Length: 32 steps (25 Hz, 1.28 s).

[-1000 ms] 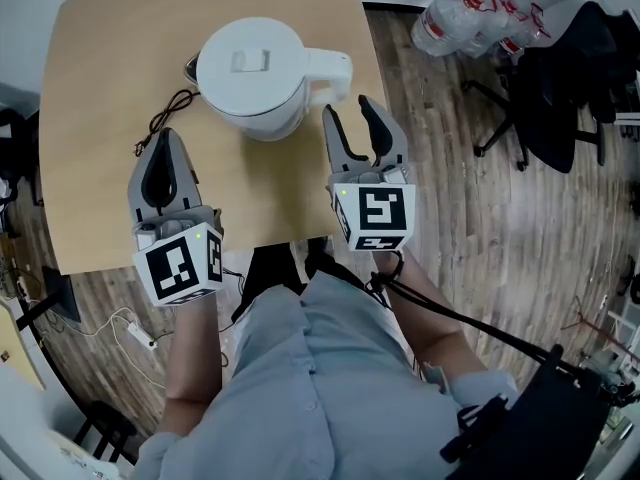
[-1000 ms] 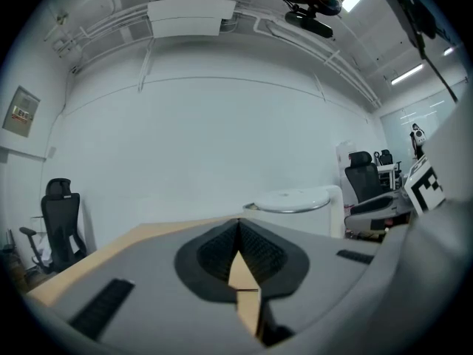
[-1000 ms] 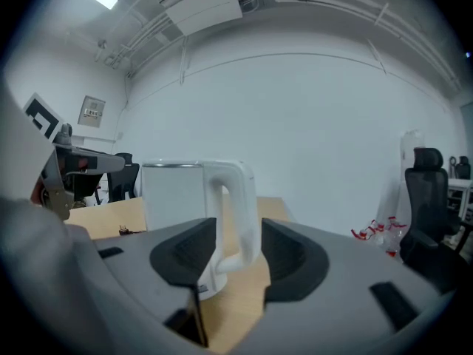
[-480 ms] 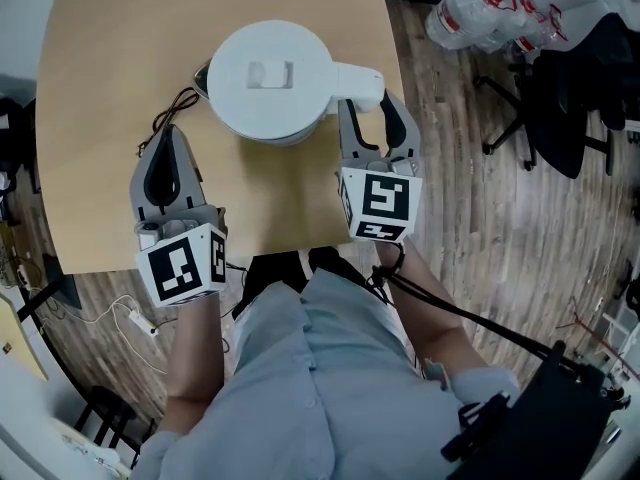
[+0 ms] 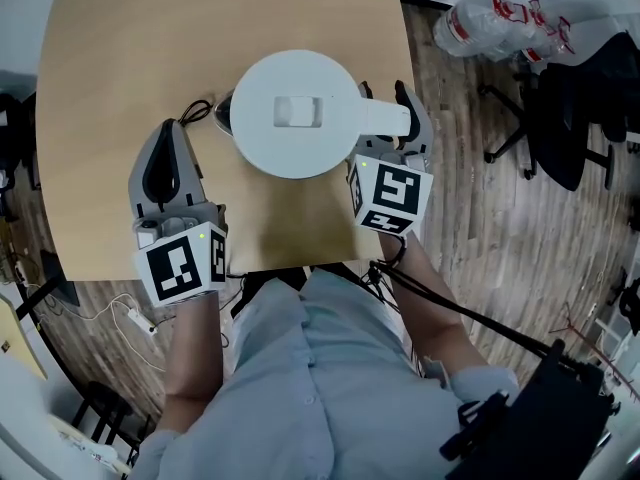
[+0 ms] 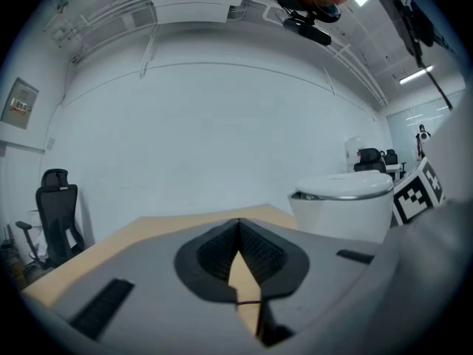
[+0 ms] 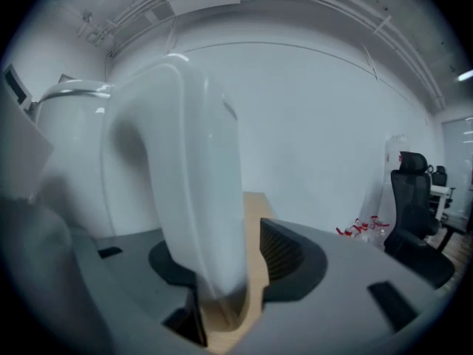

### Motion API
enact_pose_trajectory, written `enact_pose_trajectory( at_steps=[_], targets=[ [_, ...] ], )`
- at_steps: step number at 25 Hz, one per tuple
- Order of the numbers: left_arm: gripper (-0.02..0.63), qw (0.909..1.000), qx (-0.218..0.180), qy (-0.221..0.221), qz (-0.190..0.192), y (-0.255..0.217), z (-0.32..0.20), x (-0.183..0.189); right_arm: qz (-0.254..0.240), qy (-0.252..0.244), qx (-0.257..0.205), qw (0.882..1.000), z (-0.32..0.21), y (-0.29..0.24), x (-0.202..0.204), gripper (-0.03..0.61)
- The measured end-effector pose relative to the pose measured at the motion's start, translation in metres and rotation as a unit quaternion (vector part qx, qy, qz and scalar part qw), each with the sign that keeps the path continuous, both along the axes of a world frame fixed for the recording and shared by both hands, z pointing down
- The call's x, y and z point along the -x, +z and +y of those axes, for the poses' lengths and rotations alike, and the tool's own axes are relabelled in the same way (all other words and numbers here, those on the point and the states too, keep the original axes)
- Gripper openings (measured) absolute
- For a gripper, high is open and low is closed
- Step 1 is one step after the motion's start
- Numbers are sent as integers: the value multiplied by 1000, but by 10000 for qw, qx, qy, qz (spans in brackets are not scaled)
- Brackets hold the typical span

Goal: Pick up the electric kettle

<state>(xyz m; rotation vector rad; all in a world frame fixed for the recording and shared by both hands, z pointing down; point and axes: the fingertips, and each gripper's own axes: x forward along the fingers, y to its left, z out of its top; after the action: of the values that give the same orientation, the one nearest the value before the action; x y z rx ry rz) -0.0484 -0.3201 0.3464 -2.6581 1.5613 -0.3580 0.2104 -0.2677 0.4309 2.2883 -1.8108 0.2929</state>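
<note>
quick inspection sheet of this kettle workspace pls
surface: wooden table, mostly bare
job's things: white electric kettle upright, lid shut, handle toward right tool
clutter: nothing seen
tools: left tool shut, empty, left of kettle; right tool open, jaws just opened, handle between them, unclamped
cables: black cable on table beside kettle; black lead from right tool; white cable on floor
surroundings: wooden floor, office chair, bottle pack

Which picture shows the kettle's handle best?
The right gripper view: the white plastic kettle handle stands close between the open right gripper's jaws. The head view shows only its top; the left gripper view shows just the kettle's body.
</note>
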Motion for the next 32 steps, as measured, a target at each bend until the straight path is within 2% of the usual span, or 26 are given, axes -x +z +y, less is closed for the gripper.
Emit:
enact_pose_trajectory(
  at_steps=[3, 8, 15, 20, 25, 32],
  targets=[
    [-2, 10000, 17, -29, 12, 1, -3, 1, 22, -19, 14, 10000, -3, 1, 0, 167],
    [-2, 10000, 35, -40, 58, 3, -5, 3, 156, -17, 69, 9999, -3, 2, 4, 60],
    [-2, 9998, -28, -15, 209, 0, -5, -2, 234, 11, 218, 9995, -3, 8, 2, 48],
    [-2, 9996, -77, -14, 256, -2, -4, -4, 76, 0, 122, 9999, -4, 11, -2, 51],
    [-2, 9996, -122, -15, 259, -6, -3, -4, -150, 241, 38, 9996, -5, 11, -11, 57],
    [-2, 9993, -183, -145, 285, -9, -5, 6, -184, 230, 91, 9995, -15, 3, -16, 58]
  ],
)
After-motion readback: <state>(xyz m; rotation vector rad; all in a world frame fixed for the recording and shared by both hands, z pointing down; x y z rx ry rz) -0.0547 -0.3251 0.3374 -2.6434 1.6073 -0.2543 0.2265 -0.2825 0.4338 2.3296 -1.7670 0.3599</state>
